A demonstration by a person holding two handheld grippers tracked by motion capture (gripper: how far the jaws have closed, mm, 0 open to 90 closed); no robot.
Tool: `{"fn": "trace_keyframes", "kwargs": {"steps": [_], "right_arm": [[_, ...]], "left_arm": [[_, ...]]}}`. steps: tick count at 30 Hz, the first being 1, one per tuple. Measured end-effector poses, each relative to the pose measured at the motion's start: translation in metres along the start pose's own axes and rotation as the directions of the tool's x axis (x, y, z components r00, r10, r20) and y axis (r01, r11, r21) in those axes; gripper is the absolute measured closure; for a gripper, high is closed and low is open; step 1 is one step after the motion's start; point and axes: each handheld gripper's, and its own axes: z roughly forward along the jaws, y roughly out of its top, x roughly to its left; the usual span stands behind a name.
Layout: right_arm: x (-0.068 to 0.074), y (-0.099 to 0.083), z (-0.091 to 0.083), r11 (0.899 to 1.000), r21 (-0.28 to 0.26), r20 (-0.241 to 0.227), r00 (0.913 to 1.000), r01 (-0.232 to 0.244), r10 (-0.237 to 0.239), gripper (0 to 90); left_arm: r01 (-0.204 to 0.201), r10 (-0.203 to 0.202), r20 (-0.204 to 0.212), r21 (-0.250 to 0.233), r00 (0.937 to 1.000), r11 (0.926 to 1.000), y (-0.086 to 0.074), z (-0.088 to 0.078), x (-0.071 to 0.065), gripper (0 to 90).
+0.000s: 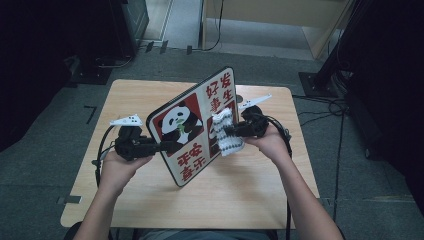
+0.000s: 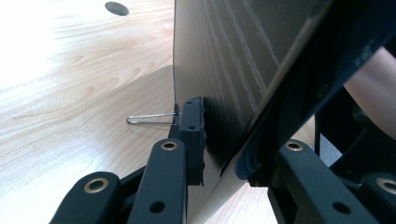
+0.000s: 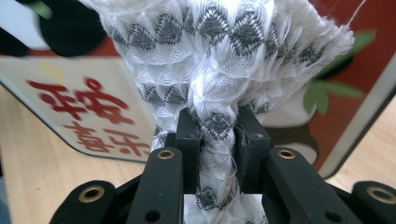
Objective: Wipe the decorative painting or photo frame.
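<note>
A signboard (image 1: 192, 125) with a panda picture and red characters stands tilted on its lower corner above the wooden table (image 1: 250, 185). My left gripper (image 1: 167, 146) is shut on the board's left edge. In the left gripper view the jaws (image 2: 229, 158) clamp that edge, with the board's dark, wood-grained back (image 2: 224, 70) rising ahead. My right gripper (image 1: 231, 131) is shut on a bunched white cloth (image 1: 223, 120) with a grey zigzag pattern, held against the board's printed face. The right gripper view has the cloth (image 3: 219, 56) pinched between the pads (image 3: 218, 135), with the board (image 3: 84, 102) behind it.
A thin metal wire loop (image 2: 149, 118) sticks out beside the left pad. The table has a round hole (image 1: 239, 98) near its far edge. Grey carpet surrounds it, with cables (image 1: 320, 107) at the right, dark equipment (image 1: 90, 30) at the back left and a wooden cabinet (image 1: 280, 15) behind.
</note>
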Motion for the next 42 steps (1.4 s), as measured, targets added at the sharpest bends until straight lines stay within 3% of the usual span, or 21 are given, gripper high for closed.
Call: {"fn": "trace_keyframes", "kwargs": {"steps": [6, 27, 42], "right_arm": [[0.007, 0.021, -0.014, 0.999, -0.04, -0.021, 0.9993, 0.029, -0.03, 75.8], [0.041, 0.102, -0.04, 0.985, -0.105, -0.001, 0.9902, 0.139, -0.14, 75.5], [0.038, 0.104, -0.033, 0.987, -0.094, -0.002, 0.9911, 0.132, -0.133, 75.5]], "left_arm": [[0.003, -0.003, -0.002, -0.002, 1.0, 1.0, 0.0, 0.0, 0.0, 74.1], [0.008, -0.008, 0.003, -0.009, 1.0, 0.9999, 0.0, 0.0, 0.002, 74.4], [0.007, -0.007, 0.003, -0.007, 1.0, 0.9999, 0.0, 0.0, 0.003, 74.6]]}}
